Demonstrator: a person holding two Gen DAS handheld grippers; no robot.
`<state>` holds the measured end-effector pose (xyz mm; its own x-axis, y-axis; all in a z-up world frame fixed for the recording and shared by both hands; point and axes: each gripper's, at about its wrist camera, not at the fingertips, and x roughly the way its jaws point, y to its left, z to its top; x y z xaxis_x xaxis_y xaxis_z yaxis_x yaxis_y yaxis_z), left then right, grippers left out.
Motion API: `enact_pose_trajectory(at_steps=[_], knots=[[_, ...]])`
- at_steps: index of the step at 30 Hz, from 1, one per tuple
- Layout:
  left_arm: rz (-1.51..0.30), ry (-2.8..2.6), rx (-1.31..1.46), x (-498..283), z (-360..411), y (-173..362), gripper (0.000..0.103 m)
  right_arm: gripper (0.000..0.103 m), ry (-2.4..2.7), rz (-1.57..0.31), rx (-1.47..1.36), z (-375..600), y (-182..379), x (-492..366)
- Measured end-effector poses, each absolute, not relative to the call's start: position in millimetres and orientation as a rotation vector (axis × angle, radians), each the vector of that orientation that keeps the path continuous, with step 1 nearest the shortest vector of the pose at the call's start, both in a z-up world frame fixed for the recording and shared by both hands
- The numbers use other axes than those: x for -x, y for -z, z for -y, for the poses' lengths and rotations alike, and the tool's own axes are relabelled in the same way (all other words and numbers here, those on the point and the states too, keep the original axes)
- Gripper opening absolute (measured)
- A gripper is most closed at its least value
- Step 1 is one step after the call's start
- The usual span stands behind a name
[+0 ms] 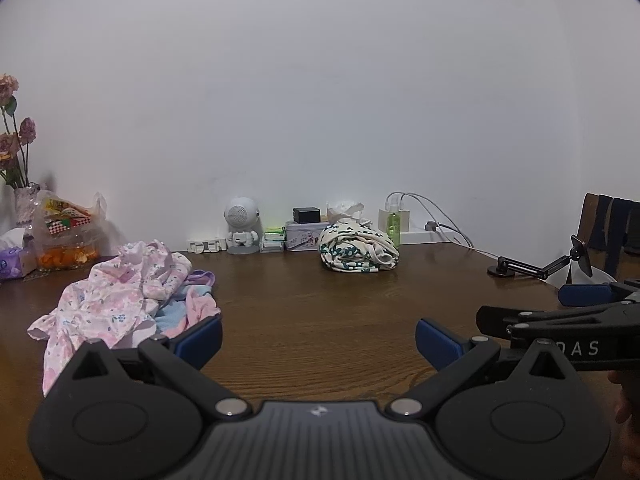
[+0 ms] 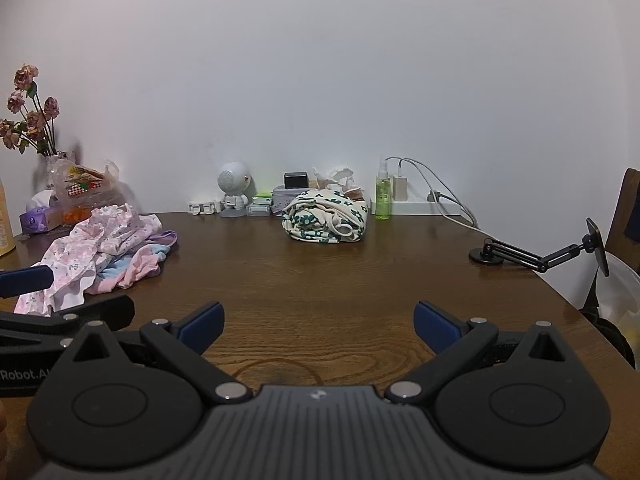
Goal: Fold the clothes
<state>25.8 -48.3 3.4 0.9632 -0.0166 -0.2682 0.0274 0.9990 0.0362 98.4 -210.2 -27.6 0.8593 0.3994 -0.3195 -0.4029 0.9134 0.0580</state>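
I think the folding has hardly begun. My left claw (image 1: 319, 336) is wide open and holds nothing, and my right claw (image 2: 319, 326) is wide open and empty too. Both hang just above the brown table (image 2: 320, 272), side by side. The clothes to fold are a messy heap (image 1: 120, 292) on the left side of the table, close to my left claw. On top is a pink flowery piece, and under it I see some blue and purple cloth. None of that heap looks folded. Far back by the wall sits a cream bundle with green flowers (image 2: 326, 216). It is bunched up neatly, so it may be done already, but I cannot be sure. Behind it stands a small tin box (image 1: 302, 234) with its lid on, so I cannot tell what is inside; a little black block rests on top. At the far left a clear bag (image 1: 66, 232) holds orange things, maybe fruit, and beside it a purple tissue box (image 2: 38, 218) has a tissue poking out.
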Motion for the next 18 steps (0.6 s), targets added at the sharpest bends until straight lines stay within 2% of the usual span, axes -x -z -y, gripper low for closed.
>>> enact_pose_trajectory(at_steps=[18], knots=[[-0.28, 0.02, -0.025, -16.6, 43.9, -3.5, 0.103, 0.103, -0.424, -0.345, 0.013, 208.2, 27.0, -88.4]])
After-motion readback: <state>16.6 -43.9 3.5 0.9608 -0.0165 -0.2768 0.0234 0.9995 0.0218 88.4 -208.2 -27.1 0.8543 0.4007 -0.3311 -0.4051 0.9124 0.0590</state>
